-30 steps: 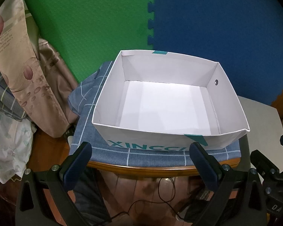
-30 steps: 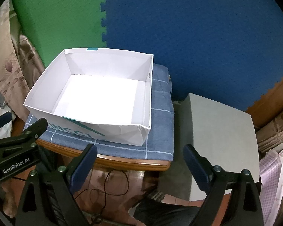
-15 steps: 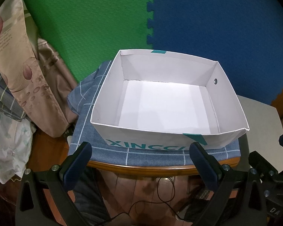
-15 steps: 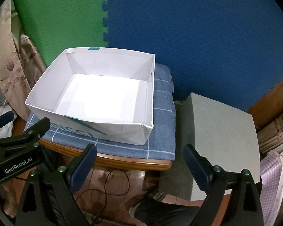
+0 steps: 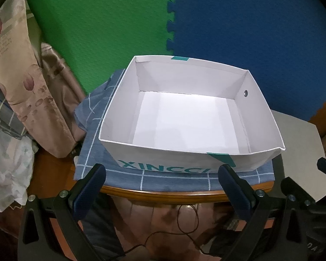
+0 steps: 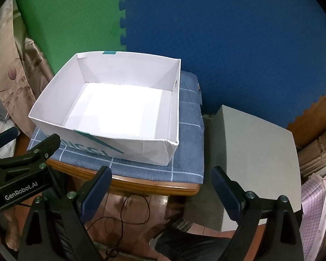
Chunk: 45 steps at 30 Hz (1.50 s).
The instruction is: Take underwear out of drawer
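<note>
Presently both claws spread wide, holding nothing | left claw (image 5: 160,182) | right claw (image 6: 162,184) | box (image 5: 258,117) front lettering partly hidden

A lived-in home: floral bedding (image 5: 15,82) heaped at the left, foam puzzle mats (image 5: 239,32) lining the wall, tiled floor (image 6: 132,213) below.

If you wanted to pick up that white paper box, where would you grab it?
Probably the near wall of the white paper box, pinched over its rim from above. It is open-topped and looks empty, its thin walls stand upright, and that wall faces the left tool, which is open.
</note>
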### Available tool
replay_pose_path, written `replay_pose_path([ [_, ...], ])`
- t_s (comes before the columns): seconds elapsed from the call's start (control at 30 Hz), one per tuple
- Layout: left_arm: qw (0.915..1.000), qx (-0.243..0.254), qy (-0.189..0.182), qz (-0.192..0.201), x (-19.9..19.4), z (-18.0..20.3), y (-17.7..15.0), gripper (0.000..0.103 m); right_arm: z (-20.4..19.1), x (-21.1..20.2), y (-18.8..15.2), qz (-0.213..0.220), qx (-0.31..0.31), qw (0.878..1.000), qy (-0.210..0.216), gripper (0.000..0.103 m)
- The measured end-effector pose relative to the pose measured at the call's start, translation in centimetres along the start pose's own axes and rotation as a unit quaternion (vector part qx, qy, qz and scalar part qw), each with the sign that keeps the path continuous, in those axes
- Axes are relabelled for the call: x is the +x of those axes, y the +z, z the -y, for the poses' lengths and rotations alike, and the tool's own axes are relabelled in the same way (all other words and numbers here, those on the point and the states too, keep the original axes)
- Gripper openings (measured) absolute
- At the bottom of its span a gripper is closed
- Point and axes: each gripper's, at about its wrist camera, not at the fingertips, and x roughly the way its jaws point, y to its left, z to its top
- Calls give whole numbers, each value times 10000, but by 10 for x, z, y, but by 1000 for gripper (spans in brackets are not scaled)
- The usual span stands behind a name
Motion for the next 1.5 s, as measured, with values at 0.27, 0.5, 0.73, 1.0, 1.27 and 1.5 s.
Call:
replay_pose_path([
  [0.27,9997,-64,-227,1,7,6,-3,102,-1,12,-6,-115,-12,9999,36,95],
  [0.5,9986,-67,-280,436,0,4,-11,102,4,15,-13,-114,13,9999,23,95],
  [0.73,9842,-127,-716,1616,-17,-8,-48,102,13,21,-28,-145,89,9997,180,94],
  [1.0,9701,91,-288,2409,30,-27,-164,102,44,25,-90,220,495,9962,683,94],
  [1.27,9781,212,174,2061,124,-24,-186,102,46,66,-133,-46,617,9940,906,94],
  [1.5,9725,421,432,2249,166,-4,-176,102,40,82,-149,-174,646,9918,1088,94],
])
